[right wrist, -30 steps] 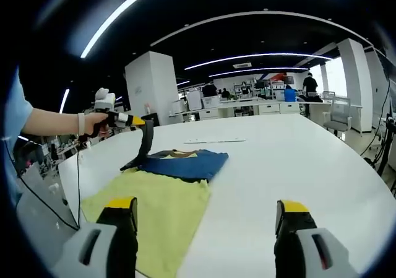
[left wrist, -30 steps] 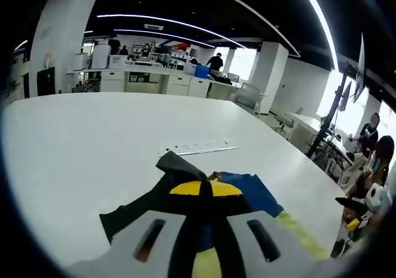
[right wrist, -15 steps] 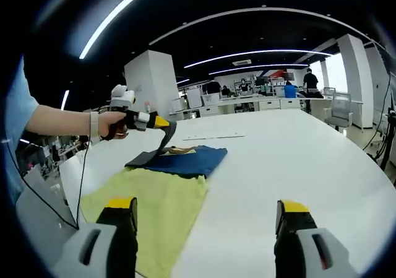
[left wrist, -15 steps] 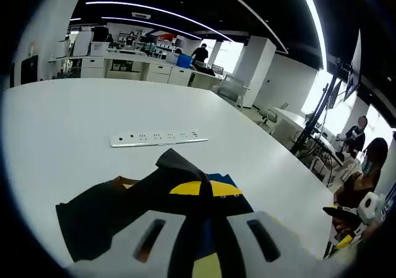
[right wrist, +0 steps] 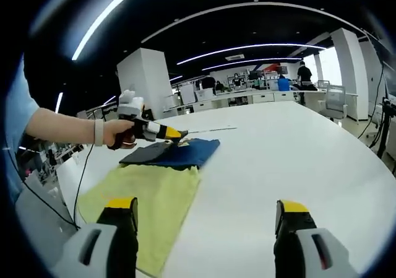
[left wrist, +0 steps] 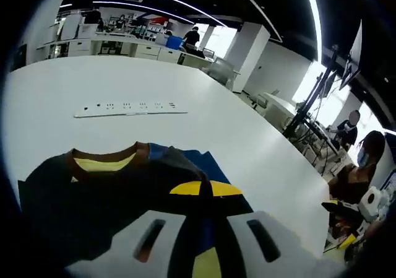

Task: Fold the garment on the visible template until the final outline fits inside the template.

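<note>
Left gripper (left wrist: 204,194) clamped on a fold of the dark T-shirt (left wrist: 105,197), yellow tips together over the black fabric, with the brown-and-yellow collar (left wrist: 105,160) at 11 o'clock and a blue panel (left wrist: 198,160) just past the tips. Right gripper (right wrist: 204,228) held with jaws wide apart above the white table (right wrist: 291,160), gripping nothing, the yellow-green template cloth (right wrist: 142,197) at 10 o'clock beside its left jaw and the garment lying beyond that cloth's far edge. Farther out at 12 o'clock in the left gripper view, a white power strip (left wrist: 130,109) flat on the table.
</note>
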A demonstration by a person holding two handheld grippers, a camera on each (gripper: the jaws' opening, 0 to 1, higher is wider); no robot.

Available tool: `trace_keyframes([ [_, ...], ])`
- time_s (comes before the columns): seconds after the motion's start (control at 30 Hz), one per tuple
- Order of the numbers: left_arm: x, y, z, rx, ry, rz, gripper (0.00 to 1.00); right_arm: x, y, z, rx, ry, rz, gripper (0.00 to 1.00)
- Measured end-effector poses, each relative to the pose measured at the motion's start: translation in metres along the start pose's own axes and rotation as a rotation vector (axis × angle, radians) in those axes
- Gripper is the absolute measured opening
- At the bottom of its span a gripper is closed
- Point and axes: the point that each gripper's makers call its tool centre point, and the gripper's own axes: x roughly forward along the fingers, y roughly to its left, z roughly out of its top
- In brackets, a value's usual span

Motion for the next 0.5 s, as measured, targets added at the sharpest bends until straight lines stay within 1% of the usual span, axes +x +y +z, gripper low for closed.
trace_keyframes([
  [0.03,0.002,0.001,-0.004,-0.001,0.014,0.004,0.00,0.001,0.000,-0.001,0.001,0.003,0.000,0.93],
  [0.23,0.008,-0.005,-0.020,-0.014,0.047,-0.016,0.00,0.005,0.004,-0.001,0.005,0.004,0.005,0.92],
  [0.27,0.009,-0.009,-0.025,-0.002,0.063,-0.032,0.00,0.006,0.004,-0.001,0.005,0.007,0.008,0.92],
  [0.3,0.010,-0.010,-0.027,0.012,0.070,-0.036,0.00,0.007,0.005,-0.001,0.005,0.008,0.009,0.92],
  [0.4,0.014,-0.011,-0.033,0.018,0.081,-0.039,0.00,0.009,0.006,0.000,0.007,0.007,0.012,0.92],
  [0.47,0.016,-0.009,-0.037,0.004,0.090,-0.035,0.00,0.010,0.007,0.000,0.005,0.008,0.013,0.92],
  [0.5,0.017,-0.011,-0.038,-0.007,0.095,-0.043,0.00,0.010,0.007,0.000,0.006,0.007,0.013,0.92],
])
